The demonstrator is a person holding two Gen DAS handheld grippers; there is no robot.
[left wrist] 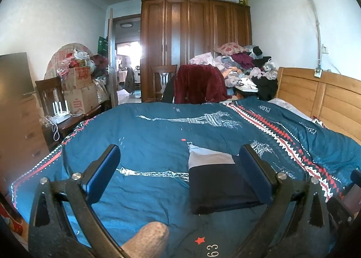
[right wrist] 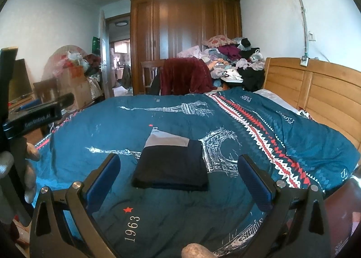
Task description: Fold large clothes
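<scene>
A folded garment (left wrist: pixel 216 185) (right wrist: pixel 172 163), dark navy with a pale grey band at its far end, lies flat on the blue quilt (left wrist: pixel 158 136) (right wrist: pixel 112 131). My left gripper (left wrist: pixel 180 158) is open above the quilt, its right finger overlapping the garment's right edge in the left wrist view; nothing sits between its fingers. My right gripper (right wrist: pixel 179 167) is open too and held above the near edge of the garment, which shows between its fingers without being touched. The left tool's body (right wrist: pixel 33 116) shows at the left of the right wrist view.
A wooden headboard (left wrist: pixel 327 95) (right wrist: pixel 315 86) bounds the bed on the right. Behind the bed stand a chair draped in a red garment (left wrist: pixel 198 82), a heap of clothes (left wrist: pixel 246 64) and a wardrobe (left wrist: pixel 194 41). Boxes (left wrist: pixel 79 91) and a dresser (left wrist: pixel 18 136) crowd the left.
</scene>
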